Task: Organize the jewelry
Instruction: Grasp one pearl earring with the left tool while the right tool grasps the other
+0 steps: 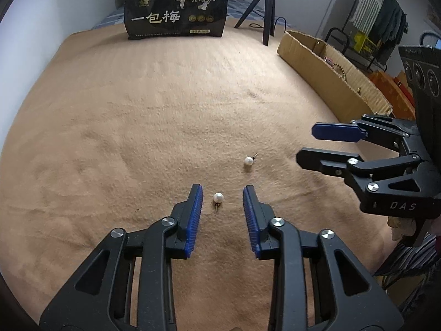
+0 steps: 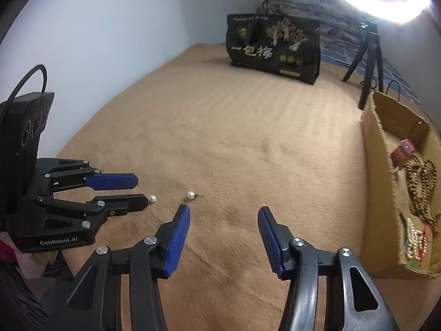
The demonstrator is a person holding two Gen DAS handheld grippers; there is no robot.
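Two pearl stud earrings lie on the tan blanket. The near pearl earring [image 1: 218,197] sits between the open fingers of my left gripper [image 1: 222,193], touching neither pad. The second pearl earring [image 1: 248,161] lies a little farther right. My right gripper [image 2: 223,212] is open and empty; it also shows in the left wrist view [image 1: 306,144]. In the right wrist view the near earring [image 2: 152,199] is at the tip of my left gripper [image 2: 140,190], and the second earring [image 2: 190,194] lies just beyond my right gripper's left finger.
A cardboard box [image 2: 386,193] with bead necklaces and bracelets [image 2: 419,176] stands on the right; it shows in the left wrist view [image 1: 317,63]. A black snack bag [image 1: 176,11] and a black tripod [image 1: 266,8] stand at the back. A wall runs along the left.
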